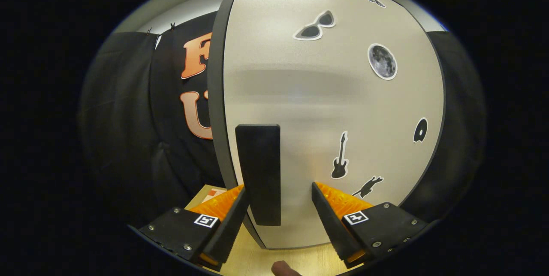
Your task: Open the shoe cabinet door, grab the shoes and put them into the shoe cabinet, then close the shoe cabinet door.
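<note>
The gripper (279,207) faces the shoe cabinet door (334,109), fingers spread wide around its black handle (258,173) without touching, seemingly lined up to pull it.

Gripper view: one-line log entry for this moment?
stage: at cabinet door | fingers: open, straddling black handle, not pressing | door: looks shut | shoes: unseen
</note>
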Demonstrator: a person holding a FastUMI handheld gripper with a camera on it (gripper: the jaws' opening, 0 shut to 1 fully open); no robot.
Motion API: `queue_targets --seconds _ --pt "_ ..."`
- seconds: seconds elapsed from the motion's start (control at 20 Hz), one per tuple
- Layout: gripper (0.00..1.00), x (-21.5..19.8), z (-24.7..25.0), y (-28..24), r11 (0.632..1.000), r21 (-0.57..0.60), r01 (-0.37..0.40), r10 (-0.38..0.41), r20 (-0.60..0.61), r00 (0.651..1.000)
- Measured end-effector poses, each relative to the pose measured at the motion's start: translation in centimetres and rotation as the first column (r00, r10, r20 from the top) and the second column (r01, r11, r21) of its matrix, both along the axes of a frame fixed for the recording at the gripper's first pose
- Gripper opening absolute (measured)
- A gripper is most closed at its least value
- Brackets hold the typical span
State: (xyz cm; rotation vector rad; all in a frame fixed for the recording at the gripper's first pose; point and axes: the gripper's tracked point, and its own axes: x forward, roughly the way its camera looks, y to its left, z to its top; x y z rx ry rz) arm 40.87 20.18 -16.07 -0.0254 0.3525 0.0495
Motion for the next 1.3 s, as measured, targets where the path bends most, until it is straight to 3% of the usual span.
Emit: queue_targets --seconds 0.75,1.0,1.3 --pt "0.91 -0.3 0.5 0.0 0.997 -0.073 -0.018 0.021 0.047 0.999" --pt "0.91 -5.5 1.6 -1.6 1.0 -0.022 -0.02 0.021 0.046 0.999" --pt "0.91 -15.6 3.8 -7.0 1.0 -0.004 0.019 -0.019 0.061 0.998"
